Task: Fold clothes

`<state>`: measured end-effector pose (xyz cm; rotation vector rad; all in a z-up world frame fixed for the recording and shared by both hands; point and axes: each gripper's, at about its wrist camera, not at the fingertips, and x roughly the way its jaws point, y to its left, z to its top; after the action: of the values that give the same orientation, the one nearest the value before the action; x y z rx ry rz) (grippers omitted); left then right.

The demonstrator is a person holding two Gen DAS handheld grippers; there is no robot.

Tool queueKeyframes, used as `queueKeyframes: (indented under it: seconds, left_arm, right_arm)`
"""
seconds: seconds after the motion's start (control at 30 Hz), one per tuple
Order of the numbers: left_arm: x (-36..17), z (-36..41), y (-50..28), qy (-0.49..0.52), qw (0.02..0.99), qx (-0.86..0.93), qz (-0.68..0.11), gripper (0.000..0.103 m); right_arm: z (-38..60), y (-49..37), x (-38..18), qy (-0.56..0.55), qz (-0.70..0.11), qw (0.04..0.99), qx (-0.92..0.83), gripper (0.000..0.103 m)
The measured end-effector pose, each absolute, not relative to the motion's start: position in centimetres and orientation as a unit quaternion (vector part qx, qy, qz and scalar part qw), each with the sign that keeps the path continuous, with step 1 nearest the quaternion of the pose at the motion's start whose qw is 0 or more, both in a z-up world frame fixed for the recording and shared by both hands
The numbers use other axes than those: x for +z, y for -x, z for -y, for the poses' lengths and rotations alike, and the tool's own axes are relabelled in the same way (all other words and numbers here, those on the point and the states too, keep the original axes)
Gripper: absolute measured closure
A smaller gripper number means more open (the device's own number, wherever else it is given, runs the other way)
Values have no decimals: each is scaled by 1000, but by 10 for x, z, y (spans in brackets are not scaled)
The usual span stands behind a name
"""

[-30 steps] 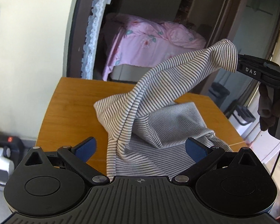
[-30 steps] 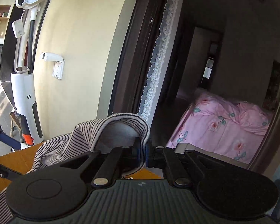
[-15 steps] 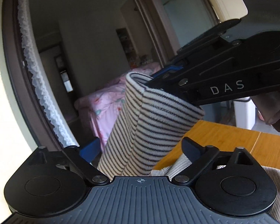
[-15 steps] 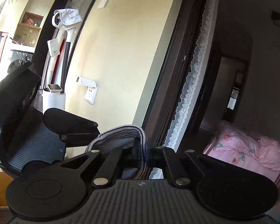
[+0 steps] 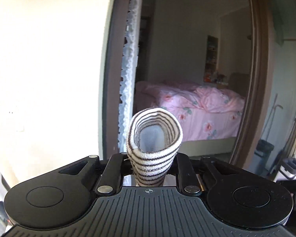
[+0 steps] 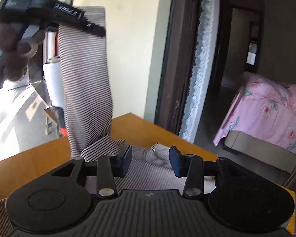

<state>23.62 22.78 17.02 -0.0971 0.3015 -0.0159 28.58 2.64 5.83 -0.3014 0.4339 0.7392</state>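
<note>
A black-and-white striped garment (image 6: 86, 83) hangs from my left gripper (image 6: 90, 26), seen at the upper left of the right wrist view, down to the wooden table (image 6: 39, 156). In the left wrist view my left gripper (image 5: 151, 167) is shut on a rolled edge of the striped garment (image 5: 154, 136), held high and facing the doorway. My right gripper (image 6: 150, 158) is open and empty, low over the crumpled part of the garment on the table.
A bed with a pink floral cover (image 5: 203, 112) stands in the room beyond the dark door frame (image 5: 110, 79). A white lace curtain edge (image 6: 203, 59) hangs by the doorway. A white upright appliance (image 6: 53, 83) stands at the left behind the garment.
My left gripper has closed on the garment edge that the right gripper held and lifted it. My right gripper has opened, let go and dropped low over the table.
</note>
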Motion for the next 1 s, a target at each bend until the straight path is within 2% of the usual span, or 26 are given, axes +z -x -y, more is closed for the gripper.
queueKeyframes:
  seconds: [0.1,0.2,0.3,0.37,0.53,0.7,0.83,1.0]
  left_arm:
    - [160,-251,-234,66,983,15,-168,86]
    - [150,-263,-240,79,979,22,-186,86]
    - [151,-269,-246,86,978,18,-190,88]
    - [152,-270,-246,85,979,14,-187,89]
    - [158,-271,-247,94,980,-1,-177,89]
    - [162,-267,-253,104,980,-21,-166,89]
    - [163,-262,-258,108,980,-31,-164,89]
    - [165,-261,-256,104,980,-28,-166,89]
  right_arm:
    - [-78,-280,25,187,-228,873,388,55]
    - [-119,-288,2,229,-229,863,386,56]
    - [-116,-300,6,218,-222,879,362,96]
    - [-90,-308,23,172,-215,901,334,96]
    - [76,-326,108,34,-158,973,167,96]
    - [171,-308,161,7,-99,994,40,96]
    - [153,-304,163,21,-101,992,72,96]
    - [70,-315,133,37,-137,975,169,96]
